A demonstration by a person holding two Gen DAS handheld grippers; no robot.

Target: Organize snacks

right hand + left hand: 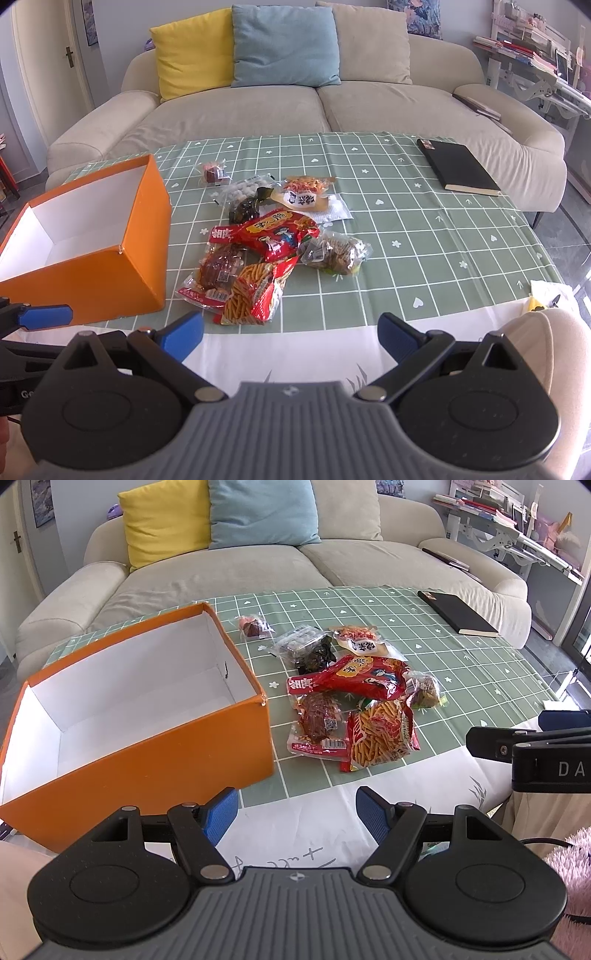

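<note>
Nearest the cameras, the left gripper and right gripper hover over the white table edge, both spread wide and holding nothing. Just beyond, on the green checked tablecloth, an orange box stands open at the left, its white inside bare. Beside its right wall lies the snack pile: a stick-snack bag, a red packet, then clear packs further back. Farther right lies a black notebook, with a beige sofa behind.
</note>
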